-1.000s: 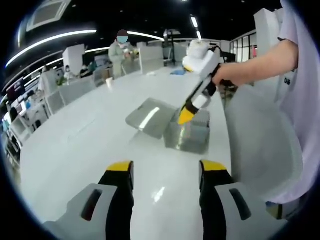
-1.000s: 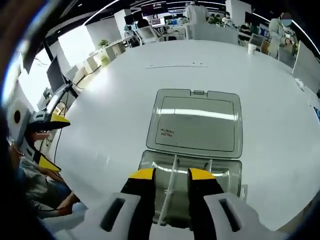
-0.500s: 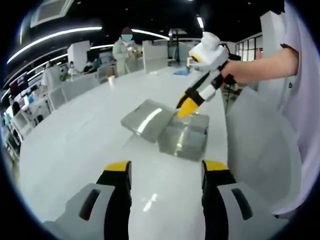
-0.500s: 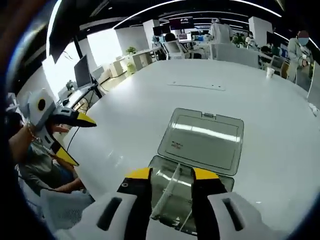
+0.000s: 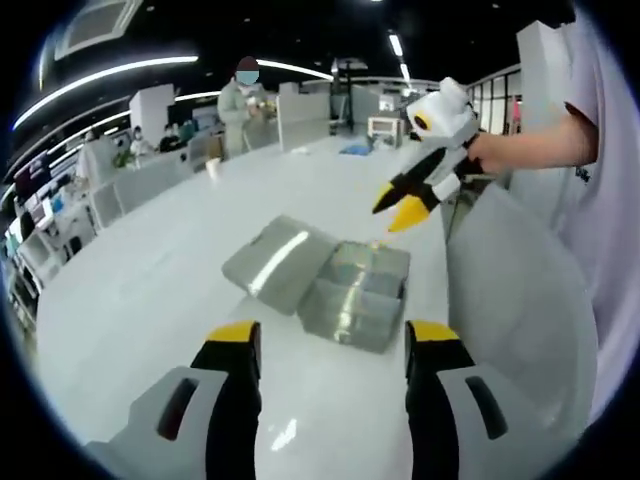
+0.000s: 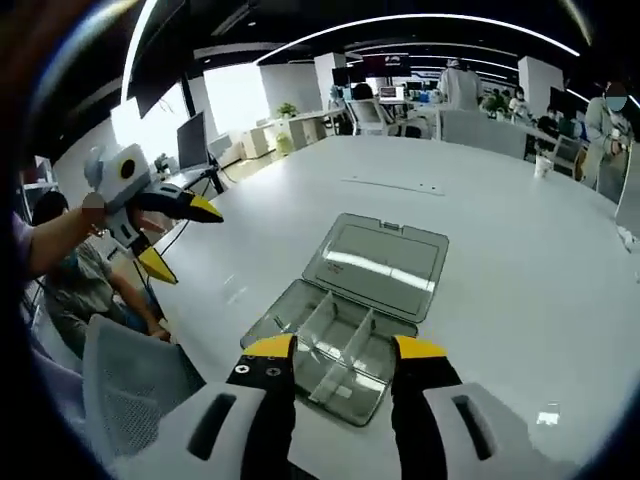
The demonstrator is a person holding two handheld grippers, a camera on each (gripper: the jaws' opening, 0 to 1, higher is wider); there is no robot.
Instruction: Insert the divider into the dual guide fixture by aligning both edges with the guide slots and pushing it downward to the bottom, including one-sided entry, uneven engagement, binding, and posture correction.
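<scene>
Right gripper view: right gripper (image 6: 340,348), jaws apart and empty, hides the near edge of the clear fixture (image 6: 330,360); left gripper (image 6: 175,232) gapes at nine o'clock.

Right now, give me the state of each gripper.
Left gripper: open, holding nothing.
Right gripper: open, holding nothing, raised above the clear box.
</scene>
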